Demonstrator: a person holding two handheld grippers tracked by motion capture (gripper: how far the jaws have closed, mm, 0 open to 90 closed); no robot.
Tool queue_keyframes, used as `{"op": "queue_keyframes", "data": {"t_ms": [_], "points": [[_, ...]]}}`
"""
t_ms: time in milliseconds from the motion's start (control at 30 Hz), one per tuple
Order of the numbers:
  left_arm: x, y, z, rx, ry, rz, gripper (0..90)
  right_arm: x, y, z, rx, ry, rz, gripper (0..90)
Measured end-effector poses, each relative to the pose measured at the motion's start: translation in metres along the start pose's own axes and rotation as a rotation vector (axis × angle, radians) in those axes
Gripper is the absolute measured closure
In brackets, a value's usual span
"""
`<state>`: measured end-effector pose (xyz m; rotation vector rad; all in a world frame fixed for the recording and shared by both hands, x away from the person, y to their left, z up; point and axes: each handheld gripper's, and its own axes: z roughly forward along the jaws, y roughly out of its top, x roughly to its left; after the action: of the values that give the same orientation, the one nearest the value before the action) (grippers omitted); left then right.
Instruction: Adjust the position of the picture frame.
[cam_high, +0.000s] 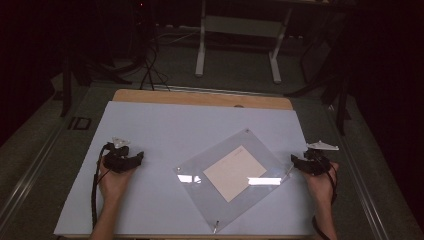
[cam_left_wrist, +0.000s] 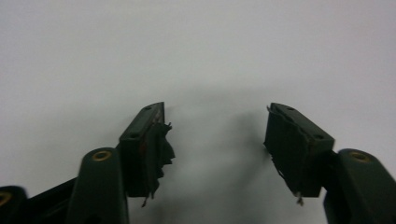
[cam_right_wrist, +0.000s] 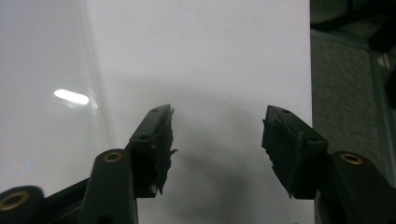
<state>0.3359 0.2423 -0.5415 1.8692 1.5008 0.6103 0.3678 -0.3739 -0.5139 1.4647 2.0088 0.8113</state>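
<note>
Your open right gripper (cam_high: 296, 161) sits just right of the clear sleeve (cam_high: 235, 176); your open left gripper (cam_high: 136, 159) lies well left.

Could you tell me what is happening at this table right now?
A person sits at a white table with a two-jaw gripper in each hand. The left gripper rests on the bare surface, jaws open and holding nothing. The right gripper sits at the table's right edge, also open and empty, close to a clear plastic sleeve that lies turned at an angle mid-table with a pale square sheet inside. Nothing is gripped yet.
</note>
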Motion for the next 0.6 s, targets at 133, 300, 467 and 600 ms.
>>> {"op": "queue_keyframes", "data": {"t_ms": [133,300,467,600], "points": [[-0.002,0.0,-0.003,-0.014,-0.03,0.01,44.0,0.0,0.001,-0.007,-0.042,0.031,0.002,44.5],[-0.009,-0.001,-0.011,-0.052,-0.006,0.062,43.7,0.005,0.005,-0.019,-0.094,0.08,0.0,49.4],[-0.01,-0.002,-0.014,-0.073,0.001,0.076,45.1,0.009,0.008,-0.027,-0.118,0.121,-0.004,49.6],[-0.008,-0.004,-0.017,-0.082,-0.013,0.058,46.2,0.011,0.009,-0.031,-0.111,0.16,-0.012,53.7]]}}
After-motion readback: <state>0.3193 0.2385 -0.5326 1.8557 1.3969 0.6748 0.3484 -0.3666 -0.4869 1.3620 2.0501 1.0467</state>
